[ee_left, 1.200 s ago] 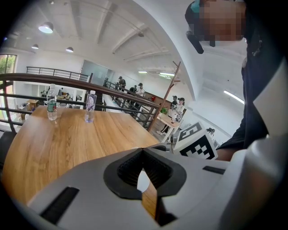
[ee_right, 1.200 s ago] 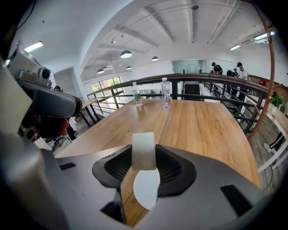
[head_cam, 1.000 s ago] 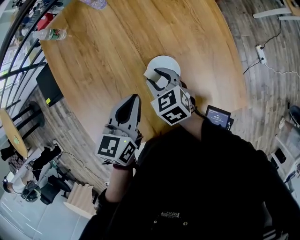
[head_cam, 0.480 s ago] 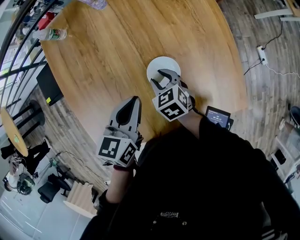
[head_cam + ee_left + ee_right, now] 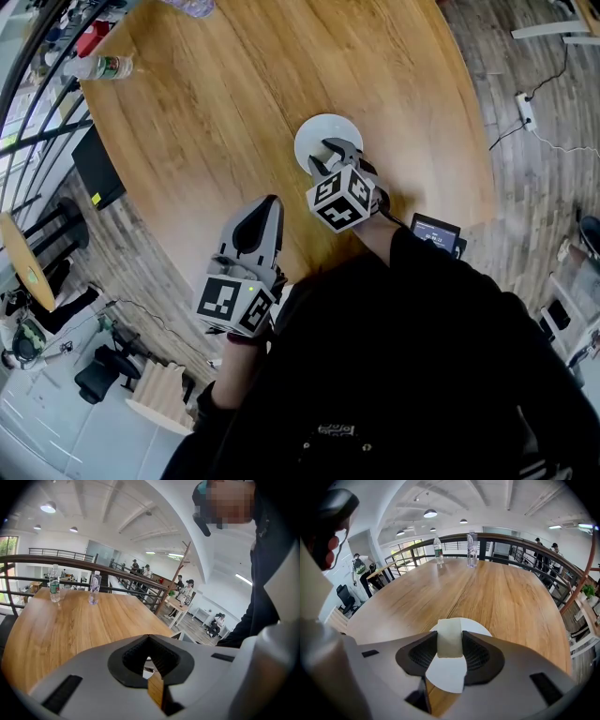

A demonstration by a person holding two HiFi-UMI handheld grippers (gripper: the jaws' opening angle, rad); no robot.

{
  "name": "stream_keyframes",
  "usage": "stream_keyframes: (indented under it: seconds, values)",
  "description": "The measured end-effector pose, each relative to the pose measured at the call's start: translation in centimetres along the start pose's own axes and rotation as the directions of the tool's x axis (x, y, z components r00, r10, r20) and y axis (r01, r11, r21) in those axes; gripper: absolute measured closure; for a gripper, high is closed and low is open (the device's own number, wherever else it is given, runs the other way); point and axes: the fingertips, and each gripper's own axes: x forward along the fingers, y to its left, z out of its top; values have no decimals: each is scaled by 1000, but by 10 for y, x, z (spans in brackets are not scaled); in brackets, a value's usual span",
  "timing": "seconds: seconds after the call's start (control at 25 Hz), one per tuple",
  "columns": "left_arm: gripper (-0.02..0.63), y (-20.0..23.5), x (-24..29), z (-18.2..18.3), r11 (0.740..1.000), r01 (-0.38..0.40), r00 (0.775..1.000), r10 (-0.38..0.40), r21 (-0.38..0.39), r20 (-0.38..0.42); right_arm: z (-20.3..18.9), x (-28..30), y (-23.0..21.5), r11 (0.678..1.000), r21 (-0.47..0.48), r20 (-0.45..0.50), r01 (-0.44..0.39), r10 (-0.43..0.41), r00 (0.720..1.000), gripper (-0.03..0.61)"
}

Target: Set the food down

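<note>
The right claw [image 5: 330, 156] has its pads pressed on either side of a pale, cream-coloured block of food [image 5: 450, 638], so the jaws stand partly apart, spread by the block's width. It tilts steeply down over the white plate [image 5: 319, 127] near the person's edge of the round wooden counter [image 5: 216, 84]. That plate is probably where the food is to go, and the firm side grip keeps the block square until it lands. In the right gripper view the block sits directly in front of the plate's white face. Whether its underside already touches the plate cannot be told.

The left claw [image 5: 259, 216] is closed with nothing between its tips and hangs just inside the near counter rim, well clear of the plate. It looks parked out of the way, since this job seems to need only one claw.

Compared with a second ago, the right claw has sunk toward the plate: its marker cube looks smaller and sits further over the plate's edge, with the grip on the block unchanged. The left claw has not shifted
</note>
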Motion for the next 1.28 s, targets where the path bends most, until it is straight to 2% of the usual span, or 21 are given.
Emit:
stream_keyframes:
  seconds: [0.84, 1.0, 1.28]
  values:
    - [607, -3, 1, -10, 1000, 1, 1000, -1, -27, -10, -42, 25, 2, 999, -49, -114, -19, 13, 993, 405]
    - [607, -3, 1, -7, 1000, 5, 1000, -5, -25, -6, -44, 30, 7, 998, -52, -136, -43, 36, 990, 350]
    - [607, -7, -2, -11, 1000, 8, 1000, -8, -15, -9, -43, 23, 5, 999, -40, -112, -22, 18, 994, 345]
